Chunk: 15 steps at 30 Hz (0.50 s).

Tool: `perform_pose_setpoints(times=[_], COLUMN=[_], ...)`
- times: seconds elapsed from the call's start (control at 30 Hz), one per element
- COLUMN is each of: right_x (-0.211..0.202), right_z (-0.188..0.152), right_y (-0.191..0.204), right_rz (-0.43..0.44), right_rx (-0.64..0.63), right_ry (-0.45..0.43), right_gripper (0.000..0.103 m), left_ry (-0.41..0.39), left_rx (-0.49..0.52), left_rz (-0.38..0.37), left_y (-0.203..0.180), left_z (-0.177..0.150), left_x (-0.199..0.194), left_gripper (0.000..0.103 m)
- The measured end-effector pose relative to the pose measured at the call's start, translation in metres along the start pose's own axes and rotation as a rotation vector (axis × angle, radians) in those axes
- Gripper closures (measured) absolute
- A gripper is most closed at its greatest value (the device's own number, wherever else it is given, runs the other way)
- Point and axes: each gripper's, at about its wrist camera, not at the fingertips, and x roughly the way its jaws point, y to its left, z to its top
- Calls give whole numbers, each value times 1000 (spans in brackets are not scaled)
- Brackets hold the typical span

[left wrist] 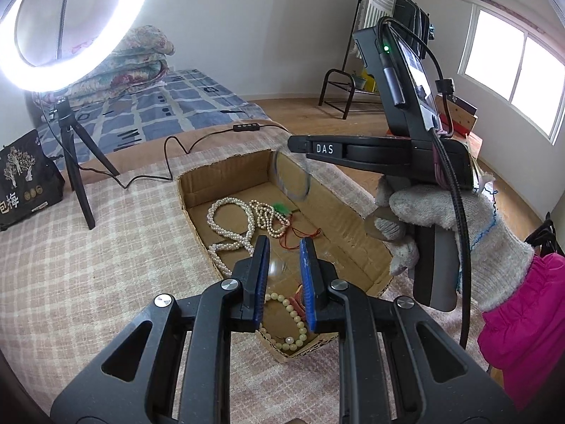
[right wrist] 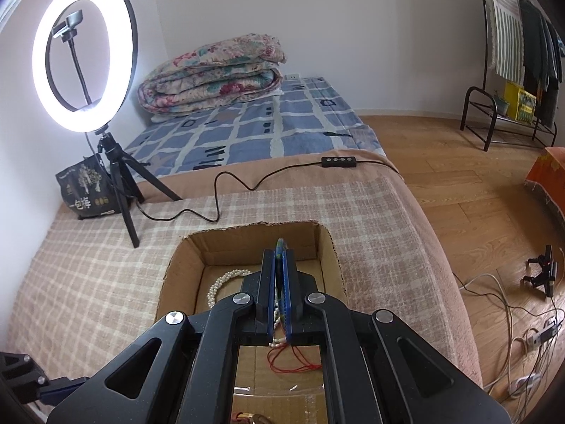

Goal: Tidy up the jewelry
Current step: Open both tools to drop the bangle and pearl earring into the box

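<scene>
Cardboard box (left wrist: 197, 190) sits open-topped on the plaid blanket (left wrist: 106, 247), toward the bed's right edge; right box wall runs close to that edge, floor beyond. Blanket left of the box is wide and flat up to the tripod.

Left gripper (left wrist: 283, 275) hovers over the near half of the box, jaws parted by a moderate gap, nothing between the blue pads. Right gripper (right wrist: 280, 282) is over the far end of the box, jaws closed almost fully on a thin bangle (right wrist: 280, 247), held edge-on and upright in the right wrist view; in the left wrist view the same bangle (left wrist: 291, 176) looks like a translucent ring hanging from the fingertips above the box's far right wall. Gloved hand (left wrist: 441, 212) holds that gripper.

In the box: pearl necklace strands (left wrist: 229, 226) tangled at the middle-left of the floor, strand count unclear; one red cord (left wrist: 300, 236) beside them with a small green piece (left wrist: 280, 208); one cream bead bracelet (left wrist: 289, 321) at the near corner, under the left gripper.

Around: one ring light (right wrist: 83, 53) on a tripod at the far left of the blanket, its cable (right wrist: 212, 208) trailing behind the box's far wall; one black bag (right wrist: 86, 190) by the tripod; one folded quilt (right wrist: 215, 74) at the far end of the bed.
</scene>
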Motion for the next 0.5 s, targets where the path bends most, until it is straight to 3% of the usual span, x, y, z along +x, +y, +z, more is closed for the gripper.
perform_pose_setpoints(times=[0.03, 0.07, 0.1, 0.13, 0.27, 0.37, 0.5], right_x=[1, 0, -1, -1, -4, -4, -2], right_z=[0, 0, 0, 0, 1, 2, 2], right_y=[1, 2, 3, 3, 4, 2, 3], right_rz=[0, 0, -2, -5, -20, -13, -25], right_rx=[0, -1, -1, -1, 7, 18, 17], right_ry=[0, -6, -16, -18, -37, -37, -28], right_gripper=[77, 60, 51, 49, 25, 24, 24], left_ry=[1, 2, -2, -9, -17, -15, -7], left_rx=[1, 1, 2, 2, 11, 9, 4], left_rz=[-1, -1, 2, 5, 15, 25, 37], left_y=[0, -1, -1, -1, -2, -1, 0], left_z=[0, 0, 0, 0, 1, 1, 1], left_x=[0, -1, -2, -2, -4, -3, -2], left_gripper=[83, 68, 58, 44, 38, 29, 29])
